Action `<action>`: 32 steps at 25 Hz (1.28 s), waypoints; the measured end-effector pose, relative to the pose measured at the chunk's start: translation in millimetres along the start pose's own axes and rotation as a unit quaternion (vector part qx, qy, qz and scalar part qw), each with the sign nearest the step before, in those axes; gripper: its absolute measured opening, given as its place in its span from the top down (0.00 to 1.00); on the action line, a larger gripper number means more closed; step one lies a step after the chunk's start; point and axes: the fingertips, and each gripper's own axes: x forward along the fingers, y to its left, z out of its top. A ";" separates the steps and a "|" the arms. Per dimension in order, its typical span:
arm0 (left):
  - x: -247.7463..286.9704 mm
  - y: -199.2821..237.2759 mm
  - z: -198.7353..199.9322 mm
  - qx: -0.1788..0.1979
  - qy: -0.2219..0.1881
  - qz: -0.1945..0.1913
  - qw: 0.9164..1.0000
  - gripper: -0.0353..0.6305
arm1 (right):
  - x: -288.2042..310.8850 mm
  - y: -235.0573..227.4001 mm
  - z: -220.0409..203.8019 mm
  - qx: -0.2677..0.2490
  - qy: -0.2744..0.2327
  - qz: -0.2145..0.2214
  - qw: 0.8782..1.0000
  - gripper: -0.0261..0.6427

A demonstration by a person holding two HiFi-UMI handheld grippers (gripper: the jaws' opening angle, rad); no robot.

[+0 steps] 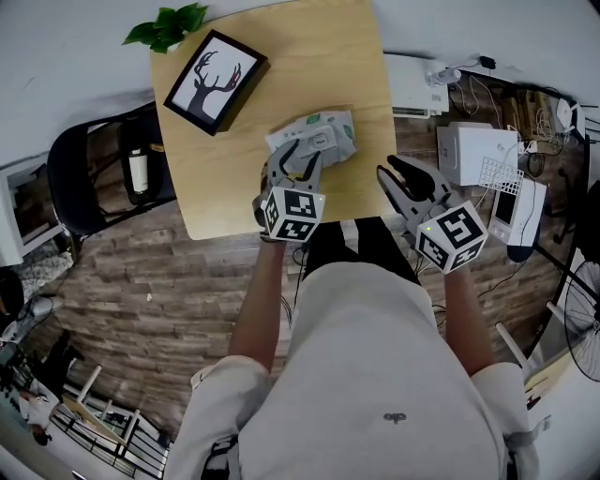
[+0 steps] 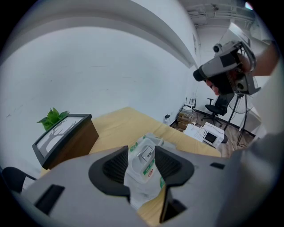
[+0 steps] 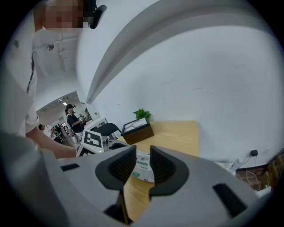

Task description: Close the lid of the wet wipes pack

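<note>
The wet wipes pack (image 1: 323,131), white with green print, lies near the middle of the wooden table (image 1: 281,56). Its white lid label shows on top; I cannot tell whether the lid is fully down. My left gripper (image 1: 298,155) is at the pack's near left end, jaws open. In the left gripper view the pack (image 2: 146,155) fills the gap between the jaws of the left gripper (image 2: 142,167). My right gripper (image 1: 401,173) hovers at the table's near right edge, apart from the pack, with a narrow gap. Through the right gripper (image 3: 143,160) the pack (image 3: 143,174) shows further off.
A framed deer picture (image 1: 216,82) and a small green plant (image 1: 167,25) stand at the table's far left. A black chair (image 1: 94,178) is left of the table. White appliances (image 1: 476,150) and cables lie on the floor at the right.
</note>
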 end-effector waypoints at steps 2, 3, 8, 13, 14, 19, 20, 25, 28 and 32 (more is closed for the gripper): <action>2.4 1.8 2.6 0.002 -0.001 0.000 1.000 0.67 | -0.5 -2.0 0.6 0.000 0.000 -0.002 1.000 0.82; 3.5 2.7 3.7 0.002 -0.002 0.001 1.000 0.67 | -0.8 -2.9 0.8 0.000 0.000 -0.003 1.000 0.82; 8.0 6.1 7.9 0.009 -0.003 0.002 1.000 0.68 | -1.7 -4.8 1.9 0.000 0.001 -0.005 1.000 0.82; 12.6 10.0 9.2 0.011 -0.003 0.007 1.000 0.73 | -1.3 -6.3 1.6 -0.001 0.004 -0.006 1.000 0.83; 13.3 9.7 9.3 0.012 -0.003 0.007 1.000 0.74 | -1.7 -6.9 1.6 -0.001 0.004 -0.006 1.000 0.83; 15.3 9.1 10.7 0.025 -0.002 0.010 1.000 0.81 | -1.6 -9.2 1.1 0.001 0.006 -0.010 1.000 0.84; 15.9 9.4 11.0 0.027 -0.002 0.011 1.000 0.83 | -1.4 -9.6 0.9 0.001 0.007 -0.010 1.000 0.84; 19.3 10.4 10.3 0.034 -0.001 0.013 0.999 0.87 | -1.6 -11.2 -2.5 0.004 0.009 -0.011 1.000 0.84; 21.7 9.3 9.6 0.042 0.002 0.010 0.999 0.89 | -1.7 -12.5 -4.4 0.006 0.011 -0.012 1.000 0.84; 25.9 9.0 9.2 0.049 0.005 0.009 0.999 0.91 | -0.6 -15.3 -4.7 0.008 0.012 -0.015 1.000 0.85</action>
